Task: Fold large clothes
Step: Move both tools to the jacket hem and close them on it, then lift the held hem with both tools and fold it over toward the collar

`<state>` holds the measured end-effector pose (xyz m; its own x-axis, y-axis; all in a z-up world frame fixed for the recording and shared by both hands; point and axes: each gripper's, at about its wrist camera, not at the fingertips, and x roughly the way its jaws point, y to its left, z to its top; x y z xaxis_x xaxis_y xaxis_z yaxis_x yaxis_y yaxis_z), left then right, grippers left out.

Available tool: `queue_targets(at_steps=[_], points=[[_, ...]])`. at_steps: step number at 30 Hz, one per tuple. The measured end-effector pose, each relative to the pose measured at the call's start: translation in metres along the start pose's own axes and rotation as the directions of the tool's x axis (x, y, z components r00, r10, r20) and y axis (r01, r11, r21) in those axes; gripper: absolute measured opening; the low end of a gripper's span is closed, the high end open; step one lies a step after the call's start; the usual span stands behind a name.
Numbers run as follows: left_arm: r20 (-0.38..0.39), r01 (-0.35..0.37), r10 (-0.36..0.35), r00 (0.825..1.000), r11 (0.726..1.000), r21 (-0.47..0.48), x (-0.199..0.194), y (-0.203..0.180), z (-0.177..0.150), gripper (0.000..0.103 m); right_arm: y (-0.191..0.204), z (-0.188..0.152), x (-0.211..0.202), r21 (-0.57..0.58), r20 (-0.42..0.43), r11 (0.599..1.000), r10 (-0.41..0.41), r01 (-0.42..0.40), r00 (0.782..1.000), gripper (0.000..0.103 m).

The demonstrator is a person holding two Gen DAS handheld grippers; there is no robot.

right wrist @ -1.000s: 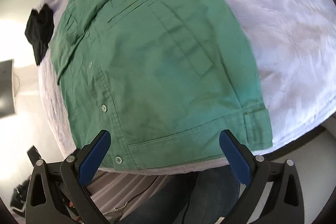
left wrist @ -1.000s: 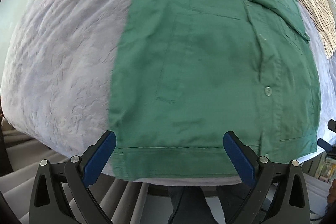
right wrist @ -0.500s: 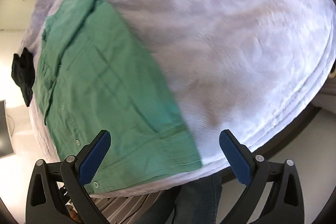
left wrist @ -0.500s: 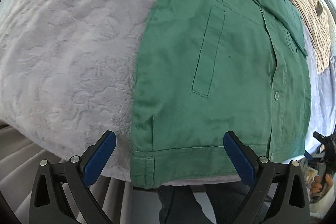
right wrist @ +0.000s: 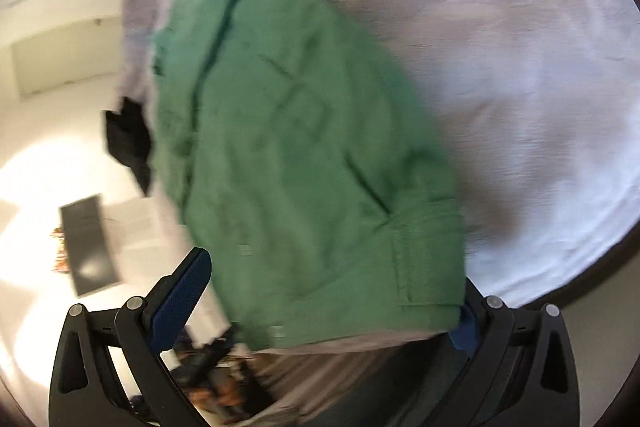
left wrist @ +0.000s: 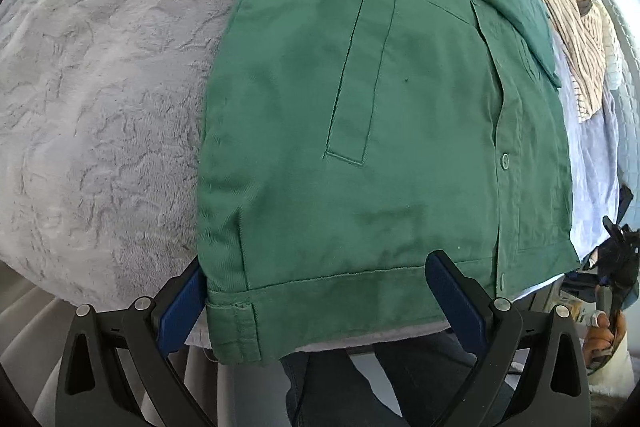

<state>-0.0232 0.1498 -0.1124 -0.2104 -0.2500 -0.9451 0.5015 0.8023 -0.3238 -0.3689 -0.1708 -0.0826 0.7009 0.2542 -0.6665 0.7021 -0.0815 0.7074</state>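
A green button-up shirt (left wrist: pixel 384 115) lies flat on a pale grey fleece-covered bed (left wrist: pixel 100 75), sleeves folded in, its hem at the near edge. My left gripper (left wrist: pixel 316 291) is open, its jaws straddling the hem near the shirt's left bottom corner; the left pad sits under the cloth edge. My right gripper (right wrist: pixel 332 291) is open too, straddling the shirt's (right wrist: pixel 304 163) right bottom corner, with the right pad partly hidden behind the hem. The right wrist view is motion-blurred.
A beige striped garment (left wrist: pixel 576 27) lies on the bed beyond the shirt's right side. A black cloth (right wrist: pixel 128 143) hangs at the bed's far edge. The person's legs in dark jeans (left wrist: pixel 360 383) stand against the near bed edge.
Both grippers have moved in toward the shirt's hem, the left to its left corner, the right swinging back to its right corner. Both stayed open.
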Motion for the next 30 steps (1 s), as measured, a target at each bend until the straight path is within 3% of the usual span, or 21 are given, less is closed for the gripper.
queue_targets(at_steps=[6, 11, 14, 18, 19, 20, 21, 22, 24, 28, 30], points=[[-0.013, -0.002, 0.002, 1.000, 1.000, 0.001, 0.010, -0.003, 0.003, 0.102, -0.021, -0.003, 0.015, 0.086, -0.029, 0.995, -0.053, 0.055, 0.998, 0.103], [-0.002, -0.020, 0.020, 1.000, 0.999, 0.045, 0.014, -0.021, 0.004, 0.100, -0.012, -0.007, 0.016, 0.056, -0.001, 0.998, -0.025, 0.025, 1.000, 0.103], [0.002, -0.059, 0.059, 0.998, 0.996, 0.060, 0.015, -0.019, 0.002, 0.081, -0.006, -0.006, 0.015, 0.032, 0.015, 0.999, -0.014, 0.014, 1.000, 0.103], [-0.002, -0.042, 0.042, 0.999, 0.998, 0.048, 0.008, -0.012, 0.005, 0.036, -0.012, -0.003, 0.021, 0.077, 0.023, 0.997, -0.020, 0.018, 1.000, 0.100], [-0.003, -0.007, 0.007, 1.000, 0.999, 0.039, 0.004, -0.009, 0.006, 0.033, -0.014, -0.002, 0.021, 0.086, 0.018, 0.996, -0.020, 0.019, 1.000, 0.090], [0.000, 0.021, -0.021, 1.000, 0.999, 0.027, -0.001, -0.009, 0.008, 0.032, -0.015, 0.001, 0.022, 0.088, 0.009, 0.996, -0.036, 0.035, 0.999, 0.057], [0.006, 0.040, -0.040, 0.999, 0.999, 0.023, -0.005, -0.010, 0.009, 0.026, -0.017, 0.003, 0.021, 0.083, -0.003, 0.995, -0.061, 0.061, 0.998, 0.038], [0.018, 0.074, -0.075, 0.997, 0.997, 0.014, -0.014, -0.013, 0.011, 0.026, -0.017, 0.006, 0.021, 0.081, -0.015, 0.992, -0.092, 0.093, 0.996, 0.007], [0.045, 0.121, -0.121, 0.992, 0.993, -0.006, -0.029, -0.014, 0.015, 0.019, -0.014, 0.010, 0.017, 0.086, -0.027, 0.995, -0.052, 0.055, 0.998, 0.007], [0.153, 0.219, -0.206, 0.966, 0.973, -0.072, -0.070, -0.024, 0.037, 0.019, 0.018, 0.025, 0.006, 0.039, -0.059, 0.993, 0.117, -0.114, 0.991, 0.007], [0.209, 0.251, -0.227, 0.951, 0.963, -0.095, -0.086, -0.028, 0.051, 0.019, 0.043, 0.038, 0.001, -0.011, -0.081, 0.987, 0.162, -0.163, 0.983, 0.007]])
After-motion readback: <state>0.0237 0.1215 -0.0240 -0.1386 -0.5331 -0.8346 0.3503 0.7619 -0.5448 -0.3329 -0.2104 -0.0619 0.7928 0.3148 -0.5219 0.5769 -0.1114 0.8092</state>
